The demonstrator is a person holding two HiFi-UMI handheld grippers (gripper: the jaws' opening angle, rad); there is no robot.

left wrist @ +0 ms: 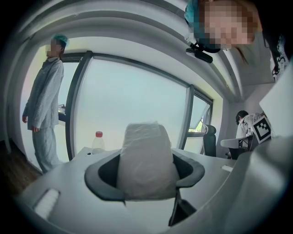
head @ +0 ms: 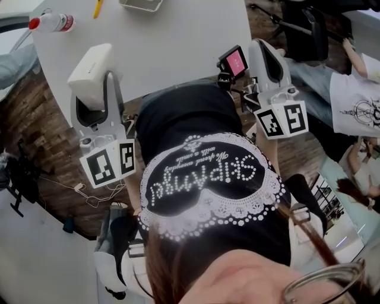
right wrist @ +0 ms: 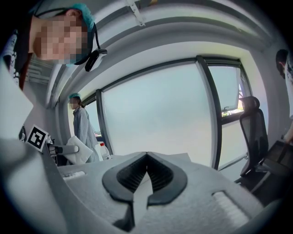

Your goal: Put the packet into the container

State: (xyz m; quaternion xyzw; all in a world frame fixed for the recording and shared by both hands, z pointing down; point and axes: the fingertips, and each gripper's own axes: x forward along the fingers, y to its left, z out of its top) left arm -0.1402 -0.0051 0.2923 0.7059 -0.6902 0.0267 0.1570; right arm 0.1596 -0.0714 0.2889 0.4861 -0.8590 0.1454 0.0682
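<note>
- Container (head: 141, 5): only its near edge shows, at the top of the head view on the white table (head: 178, 41). The frame cuts off its inside, so its contents cannot be told.
- Packet (left wrist: 143, 151): white, standing upright between the jaws of the left gripper (left wrist: 145, 161), which is clamped on its two sides. In the head view the packet sits over the table's near left part, well apart from the container.
- Right gripper (right wrist: 146, 155): clenched, ribbed pads meeting at the tips, nothing between them.
- Head view only: a bottle (head: 54, 22) with a red cap lying near the table's far left corner, a yellow item (head: 97, 8) beside the container, and a small pink screen (head: 233, 61) by the right gripper.
- Gripper views only: large windows, a standing person (left wrist: 43, 103) in pale clothes, and an office chair (right wrist: 252, 132).
- The wearer's black shirt (with white lettering) fills the lower head view and hides the table's near edge.
</note>
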